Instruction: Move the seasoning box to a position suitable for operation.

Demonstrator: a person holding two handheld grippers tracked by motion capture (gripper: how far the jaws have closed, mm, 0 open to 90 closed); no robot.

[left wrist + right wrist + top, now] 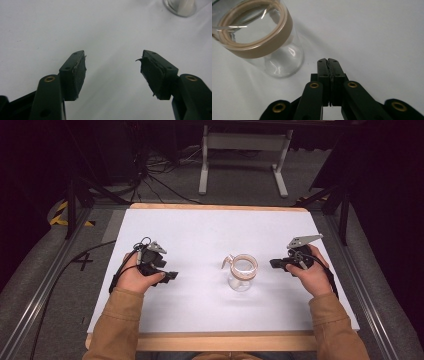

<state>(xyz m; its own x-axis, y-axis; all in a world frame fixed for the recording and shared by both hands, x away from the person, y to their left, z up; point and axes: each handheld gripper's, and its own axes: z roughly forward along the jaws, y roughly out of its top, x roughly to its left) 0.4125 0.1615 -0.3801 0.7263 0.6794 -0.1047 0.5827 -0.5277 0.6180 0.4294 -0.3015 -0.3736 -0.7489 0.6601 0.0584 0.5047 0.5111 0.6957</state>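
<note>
Entering from the bottom edge of the high view, two forearms in tan sleeves (120,320) are reaching onto the white-topped bench with its pale wooden rim (220,341). At lower left of centre, the left hand (136,276) is holding the black left gripper (172,275), whose fingers (75,75) are standing wide apart over bare white surface with nothing between them. At lower right of centre, the right hand (314,275) is holding the black right gripper (273,263), and its fingers (323,72) are pressing together, closed on nothing. Between the two grippers, nearer the right one but apart from it, a clear glass jar with a tan band around its mouth (241,272) is standing upright on the bench. Beyond the far edge, a white metal frame (245,150) is standing on the grey floor (165,195).
</note>
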